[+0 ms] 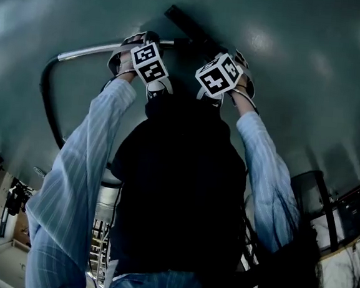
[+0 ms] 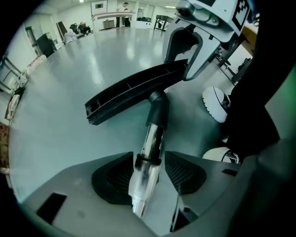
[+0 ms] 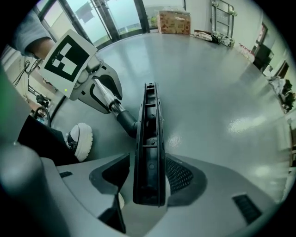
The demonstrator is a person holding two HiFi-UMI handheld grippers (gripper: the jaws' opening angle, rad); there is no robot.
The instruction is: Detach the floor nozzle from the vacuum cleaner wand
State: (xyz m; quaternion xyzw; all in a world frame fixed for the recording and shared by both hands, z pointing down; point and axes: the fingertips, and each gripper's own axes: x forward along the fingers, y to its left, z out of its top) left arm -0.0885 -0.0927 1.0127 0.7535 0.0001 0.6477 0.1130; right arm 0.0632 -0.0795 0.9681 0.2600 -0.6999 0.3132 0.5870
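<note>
- Left hand-held gripper (image 2: 149, 155) points steeply down with its jaws wide apart. The shiny vacuum cleaner wand (image 2: 151, 139) runs up between them, and the pads do not appear to press on it.
- Right hand-held gripper (image 3: 148, 157) points straight down, its jaws apart astride one end of the black floor nozzle (image 3: 149, 139). The nozzle lies close against one pad, and a thin strip of floor (image 3: 208, 83) shows at the other.
- Farther along, the floor nozzle stretches long and narrow away from the right hand-held gripper, low on the grey floor.
- A black neck (image 2: 157, 109) joins the wand to the nozzle near its middle, so the nozzle is still attached.
- Both hand-held grippers are near each other, the left on the wand just behind the neck and the right at the nozzle's end.
- In the head view a dark hose (image 1: 46, 97) curves back from the wand's other end, at the person's left.
- A white shoe (image 2: 215, 104) stands just beside the nozzle.
- A cardboard box (image 3: 175, 21) sits far off by the glass wall; its contents cannot be made out.
</note>
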